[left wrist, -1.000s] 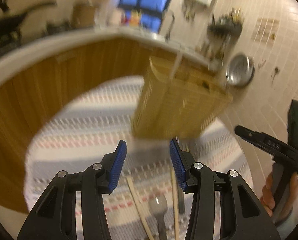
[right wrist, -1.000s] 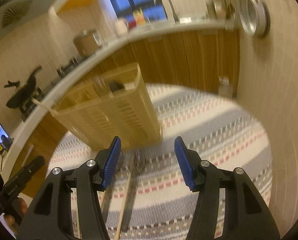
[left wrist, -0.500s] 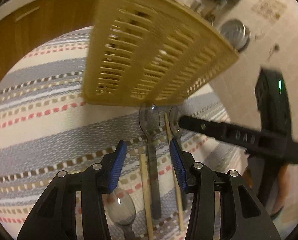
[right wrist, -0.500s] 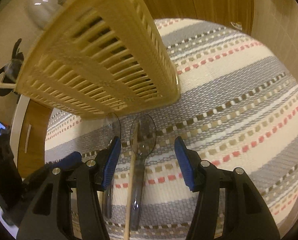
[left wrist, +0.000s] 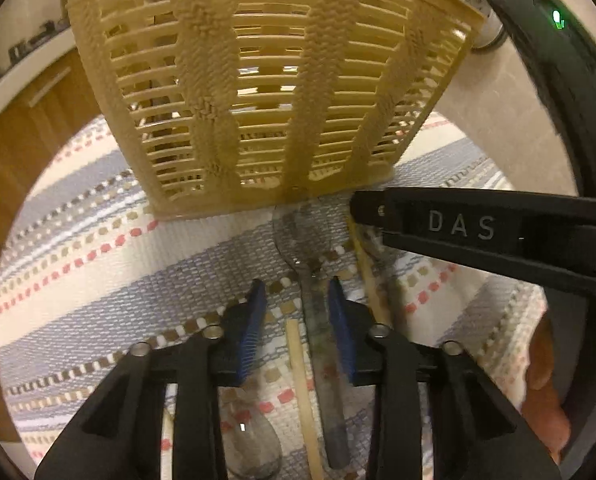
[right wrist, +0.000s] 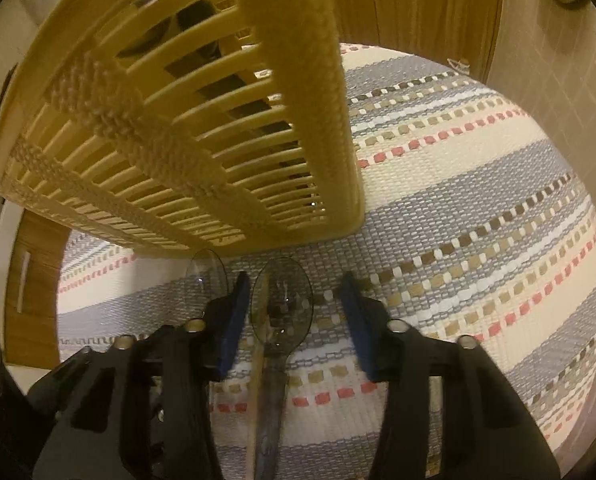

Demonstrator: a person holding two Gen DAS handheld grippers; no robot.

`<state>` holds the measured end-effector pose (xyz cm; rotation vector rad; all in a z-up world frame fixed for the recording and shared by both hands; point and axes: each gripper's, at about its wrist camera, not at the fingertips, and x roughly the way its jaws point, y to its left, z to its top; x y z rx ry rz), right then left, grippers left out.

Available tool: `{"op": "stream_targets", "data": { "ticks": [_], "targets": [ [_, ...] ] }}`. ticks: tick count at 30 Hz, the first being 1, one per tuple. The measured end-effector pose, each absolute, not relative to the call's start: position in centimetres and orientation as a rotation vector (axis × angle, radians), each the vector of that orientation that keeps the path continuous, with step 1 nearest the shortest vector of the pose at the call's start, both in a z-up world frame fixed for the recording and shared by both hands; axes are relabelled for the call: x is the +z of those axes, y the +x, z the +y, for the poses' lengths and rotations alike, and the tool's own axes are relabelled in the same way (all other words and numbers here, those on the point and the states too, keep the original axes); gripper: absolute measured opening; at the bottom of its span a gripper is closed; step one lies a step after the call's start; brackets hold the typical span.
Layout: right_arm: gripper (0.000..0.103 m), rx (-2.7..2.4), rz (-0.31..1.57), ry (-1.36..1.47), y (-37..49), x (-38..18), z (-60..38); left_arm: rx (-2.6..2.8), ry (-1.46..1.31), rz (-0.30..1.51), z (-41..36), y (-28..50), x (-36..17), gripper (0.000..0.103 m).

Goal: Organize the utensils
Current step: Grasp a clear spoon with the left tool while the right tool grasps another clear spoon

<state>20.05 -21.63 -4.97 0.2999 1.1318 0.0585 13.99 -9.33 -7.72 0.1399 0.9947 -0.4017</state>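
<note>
A tan slatted utensil basket (left wrist: 266, 92) stands on the striped mat; it also fills the upper left of the right wrist view (right wrist: 202, 120). Metal spoons and wooden chopsticks lie on the mat in front of it. My left gripper (left wrist: 296, 292) is open, low over a spoon (left wrist: 318, 320) whose handle runs between its fingers, beside a chopstick (left wrist: 302, 380). My right gripper (right wrist: 294, 296) is open, straddling a spoon bowl (right wrist: 284, 304) and a chopstick (right wrist: 258, 344). The right gripper's black body (left wrist: 478, 232) shows in the left wrist view.
A striped woven mat (right wrist: 478, 208) covers the floor. Wooden cabinets (right wrist: 418, 12) stand behind, tiled wall (right wrist: 558, 72) to the right. Another spoon (left wrist: 250, 448) lies near the bottom of the left wrist view, and a second spoon bowl (right wrist: 206, 272) sits left of the right gripper.
Both grippers have dropped down and forward from a high view of the kitchen to close over the utensils in front of the basket. Both stay open.
</note>
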Motion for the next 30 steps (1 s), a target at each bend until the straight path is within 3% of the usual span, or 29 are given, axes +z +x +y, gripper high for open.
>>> {"op": "stream_targets", "data": {
  "ticks": [3,8,16,18,20,25,27,29,30],
  "targets": [
    [0.030,0.068,1.134,0.279,20.1,-5.1,-21.0,-0.405,0.127,0.995,-10.2,13.9,-7.9,0.007],
    [0.019,0.073,1.143,0.280,20.0,-5.4,-21.0,-0.396,0.050,0.994,-8.6,13.8,-7.2,0.003],
    [0.019,0.077,1.159,0.313,18.5,-6.0,-22.6,-0.403,-0.121,1.041,-5.1,13.5,-7.2,0.002],
    [0.019,0.096,1.159,0.335,18.4,-6.0,-22.7,-0.407,-0.138,1.043,-4.8,14.0,-7.2,0.007],
    [0.019,0.109,1.163,0.344,18.4,-6.0,-22.8,-0.402,-0.136,1.029,-4.7,14.5,-7.0,0.028],
    [0.021,0.147,1.155,0.380,18.1,-5.7,-23.9,-0.421,-0.108,1.025,-5.6,15.6,-6.3,0.035],
    [0.030,0.151,1.140,0.395,18.0,-5.1,-24.7,-0.421,-0.064,1.032,-6.7,16.1,-6.2,0.041],
    [0.048,0.143,1.118,0.402,17.6,-4.5,-25.8,-0.401,-0.006,1.040,-8.3,16.7,-6.4,0.041],
    [0.049,0.139,1.098,0.401,17.5,-4.1,-26.1,-0.389,0.029,1.054,-9.1,17.1,-6.6,0.041]
  ]
}}
